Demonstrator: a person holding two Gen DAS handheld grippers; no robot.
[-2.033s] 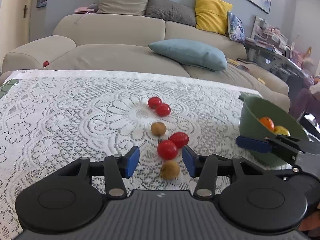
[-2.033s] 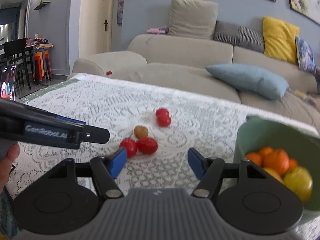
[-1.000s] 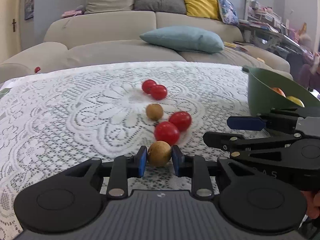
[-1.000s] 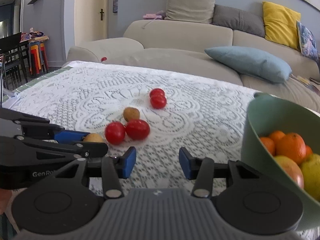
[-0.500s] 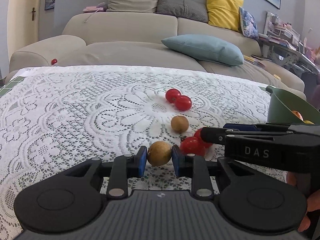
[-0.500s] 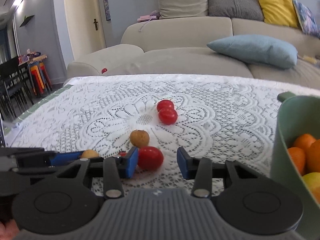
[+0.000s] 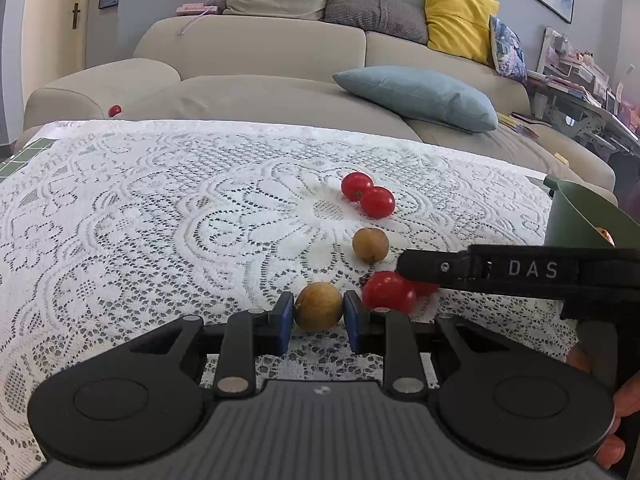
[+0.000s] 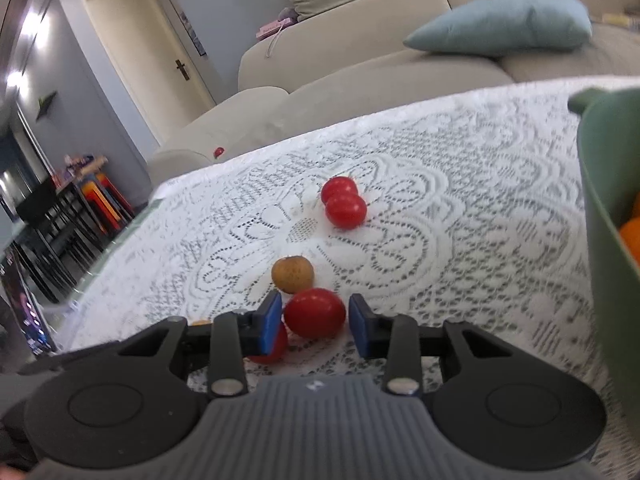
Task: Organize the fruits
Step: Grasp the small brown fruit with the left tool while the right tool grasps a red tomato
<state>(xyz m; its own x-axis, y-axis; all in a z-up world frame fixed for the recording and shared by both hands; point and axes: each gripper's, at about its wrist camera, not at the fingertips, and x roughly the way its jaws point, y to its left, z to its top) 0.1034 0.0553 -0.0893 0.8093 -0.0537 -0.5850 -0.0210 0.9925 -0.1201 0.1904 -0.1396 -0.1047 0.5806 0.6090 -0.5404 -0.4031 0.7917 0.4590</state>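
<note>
The left gripper [image 7: 319, 316] is showing blue pads on black linkage arms, silver pivot screws at five and seven o'clock, two round black discs and a ribbed grey housing. The right gripper [image 8: 313, 322] is matching it; its side is carrying white "DAS" lettering.

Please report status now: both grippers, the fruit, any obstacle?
Left gripper shut on brown fruit. Right gripper closing around red tomato, gap remains. Second tomato crowds its left finger.

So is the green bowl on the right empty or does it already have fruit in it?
Not empty. The green bowl holds orange fruit at its inner wall; the left wrist view shows a sliver too. How full it is cannot be told, since most is cut off.
</note>
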